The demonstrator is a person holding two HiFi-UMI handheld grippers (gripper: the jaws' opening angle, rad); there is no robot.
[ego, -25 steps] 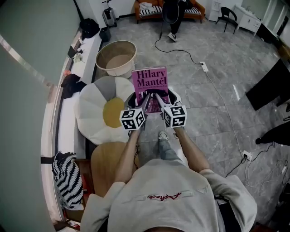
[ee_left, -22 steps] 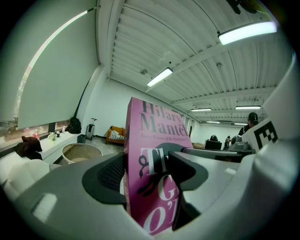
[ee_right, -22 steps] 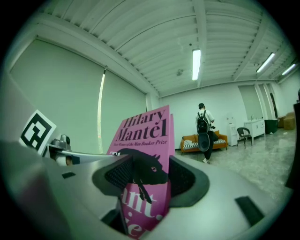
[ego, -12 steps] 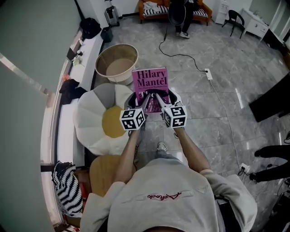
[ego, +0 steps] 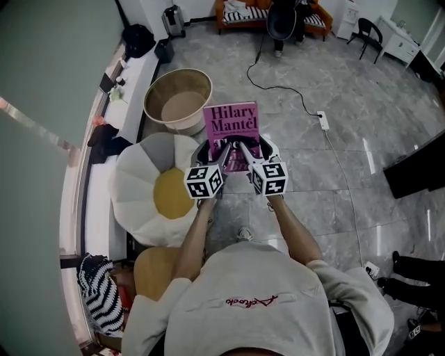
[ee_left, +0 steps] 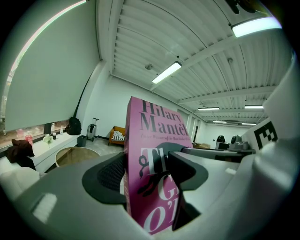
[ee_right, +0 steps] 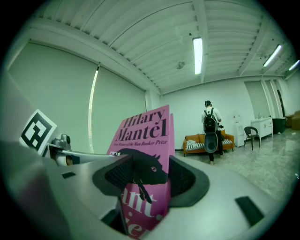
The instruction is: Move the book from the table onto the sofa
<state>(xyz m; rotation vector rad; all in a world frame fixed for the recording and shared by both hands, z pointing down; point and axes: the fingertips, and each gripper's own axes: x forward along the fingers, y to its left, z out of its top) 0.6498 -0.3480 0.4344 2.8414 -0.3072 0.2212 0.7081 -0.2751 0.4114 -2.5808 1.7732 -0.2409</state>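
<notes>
At the left of the head view lie a flower-shaped cushion [ego: 163, 188] and, above it, a round tub [ego: 177, 90]; neither belongs to the task. At frame centre, the left gripper [ego: 221, 149] is closed on the lower left part of the book [ego: 231, 122], one jaw against each cover. The right gripper [ego: 245, 149] clamps the lower right part likewise. The book is in the air above the floor, front cover turned toward the head camera. Two grips probably stop it swinging or falling open during carrying. The sofa [ego: 240, 12] sits at the top edge, well apart, a person [ego: 281, 17] standing before it
</notes>
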